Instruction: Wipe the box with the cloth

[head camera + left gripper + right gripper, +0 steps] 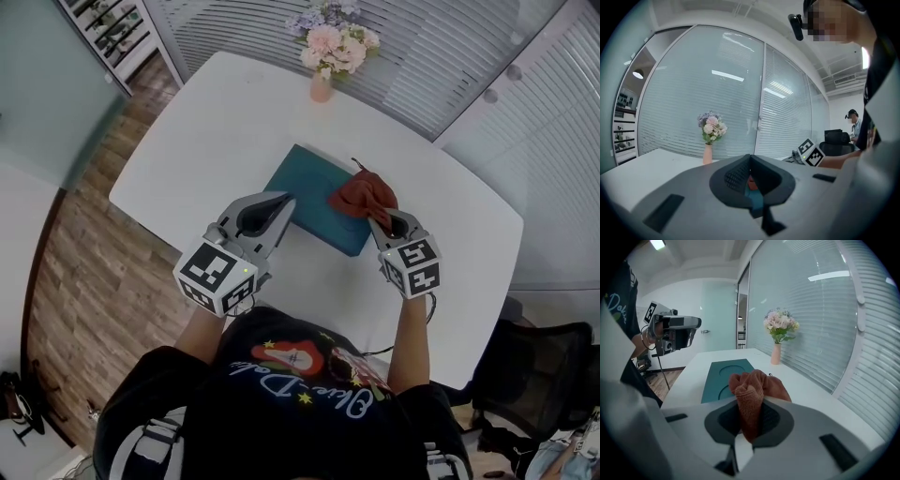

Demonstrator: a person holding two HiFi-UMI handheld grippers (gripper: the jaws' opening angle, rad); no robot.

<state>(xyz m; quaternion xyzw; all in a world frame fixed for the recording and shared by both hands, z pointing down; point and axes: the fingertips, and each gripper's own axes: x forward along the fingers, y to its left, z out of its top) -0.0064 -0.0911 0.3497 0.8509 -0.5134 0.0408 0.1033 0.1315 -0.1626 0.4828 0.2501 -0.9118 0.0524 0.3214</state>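
Worktop: white, and it carries everything. The box lies flat mid-worktop. It's teal, and the right gripper view shows two round recesses in its top face.

Box long axis runs diagonally in the head view, far-left to near-right, roughly parallel to the worktop's long edge. From the right claw it points nearly straight away, so a stroke pushed forward would follow the length.

The cloth is rust-red and bunched over the box's near-right end. The right claw is clamped on it, with a wad standing up between the jaws. I can't tell whether the cloth is actually pressing on the lid.

The left claw sits at the box's near long edge, toward its left end. Its jaws are closed together with nothing held. Only slivers of teal and red show past them in its own view.

Flower vase: well beyond the box's far side, out of the way.

My read on the step: the cloth is gripped and at the box, and the wipe is starting or about to start. Next I need to lower the wad into firm contact and drag it along the long axis toward the far-left end. The left claw should brace the edge so the box doesn't skate.
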